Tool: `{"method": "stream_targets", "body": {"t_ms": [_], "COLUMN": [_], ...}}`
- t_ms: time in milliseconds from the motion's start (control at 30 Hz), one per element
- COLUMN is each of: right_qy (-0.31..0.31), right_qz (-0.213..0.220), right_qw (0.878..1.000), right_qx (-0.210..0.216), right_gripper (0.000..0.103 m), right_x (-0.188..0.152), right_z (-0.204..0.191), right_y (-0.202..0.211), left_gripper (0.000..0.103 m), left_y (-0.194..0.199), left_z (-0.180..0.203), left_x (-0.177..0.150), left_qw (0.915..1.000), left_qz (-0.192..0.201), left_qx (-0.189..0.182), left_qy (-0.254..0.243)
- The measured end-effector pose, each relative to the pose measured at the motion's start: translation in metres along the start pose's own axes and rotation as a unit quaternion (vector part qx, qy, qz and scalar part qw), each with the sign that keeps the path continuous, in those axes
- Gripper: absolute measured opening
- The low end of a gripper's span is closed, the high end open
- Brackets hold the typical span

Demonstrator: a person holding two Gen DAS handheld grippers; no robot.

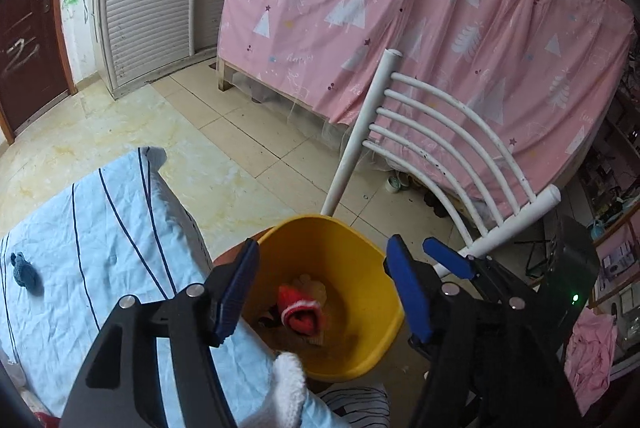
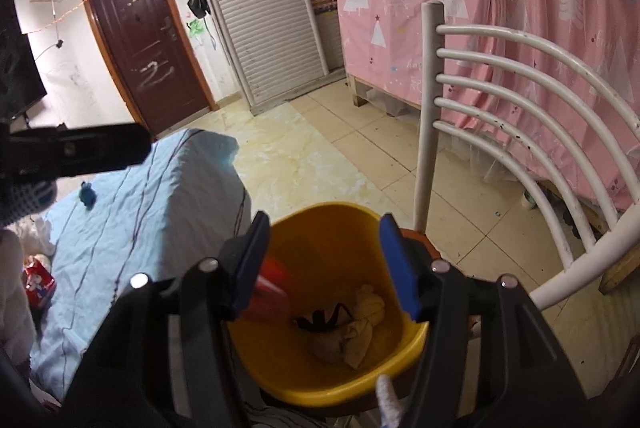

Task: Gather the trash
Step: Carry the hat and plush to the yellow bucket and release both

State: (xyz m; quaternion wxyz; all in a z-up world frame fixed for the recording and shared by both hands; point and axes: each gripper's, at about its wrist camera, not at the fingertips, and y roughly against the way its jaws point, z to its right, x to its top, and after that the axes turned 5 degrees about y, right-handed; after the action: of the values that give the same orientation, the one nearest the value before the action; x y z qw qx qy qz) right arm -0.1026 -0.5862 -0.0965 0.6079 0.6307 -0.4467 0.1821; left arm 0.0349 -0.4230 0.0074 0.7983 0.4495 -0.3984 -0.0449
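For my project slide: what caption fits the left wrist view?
Open left hand-held gripper above a yellow bin holding a red-and-white sock, beside a white chair.

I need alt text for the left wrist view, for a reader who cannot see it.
The open left gripper hovers over a yellow bin that holds a red knitted item, with nothing between its blue fingers. A light blue striped sheet lies to the left, a white chair behind.

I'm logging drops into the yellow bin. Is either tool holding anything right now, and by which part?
Nothing is held. The left tool and right tool both hang open over the yellow bin; the red item lies inside.
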Motion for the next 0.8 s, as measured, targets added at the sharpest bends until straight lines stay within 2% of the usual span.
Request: {"method": "stream_targets", "body": {"t_ms": [67, 133, 233, 300, 367, 500, 633, 800], "right_qy": [0.001, -0.002, 0.004, 0.013, 0.02, 0.034, 0.056, 0.075], "right_qz": [0.001, 0.003, 0.008, 0.014, 0.021, 0.027, 0.029, 0.028], "right_qw": [1.0, 1.0, 1.0, 0.999, 0.998, 0.996, 0.994, 0.991], "right_qx": [0.001, 0.009, 0.025, 0.04, 0.05, 0.072, 0.087, 0.11], "right_gripper": [0.056, 0.061, 0.07, 0.082, 0.088, 0.094, 0.095, 0.096], "right_x": [0.001, 0.004, 0.008, 0.013, 0.016, 0.022, 0.028, 0.033], "right_z": [-0.003, -0.007, -0.021, -0.034, -0.045, -0.068, -0.096, -0.126], "right_y": [0.001, 0.001, 0.004, 0.006, 0.009, 0.014, 0.017, 0.018], "left_gripper": [0.058, 0.058, 0.06, 0.062, 0.063, 0.066, 0.068, 0.071], "left_y": [0.004, 0.01, 0.026, 0.038, 0.053, 0.082, 0.112, 0.146], "left_z": [-0.001, -0.002, -0.01, -0.016, -0.023, -0.041, -0.061, -0.088], "left_x": [-0.003, -0.003, -0.005, -0.005, -0.006, -0.01, -0.016, -0.023], "left_qw": [1.0, 1.0, 0.9998, 0.9997, 0.9993, 0.998, 0.995, 0.9917], "left_qz": [0.001, 0.006, 0.012, 0.02, 0.03, 0.051, 0.079, 0.102], "left_qx": [0.003, -0.001, -0.003, 0.005, 0.009, 0.02, 0.052, 0.066], "left_qy": [0.0, 0.005, 0.015, 0.017, 0.021, 0.031, 0.032, 0.041]}}
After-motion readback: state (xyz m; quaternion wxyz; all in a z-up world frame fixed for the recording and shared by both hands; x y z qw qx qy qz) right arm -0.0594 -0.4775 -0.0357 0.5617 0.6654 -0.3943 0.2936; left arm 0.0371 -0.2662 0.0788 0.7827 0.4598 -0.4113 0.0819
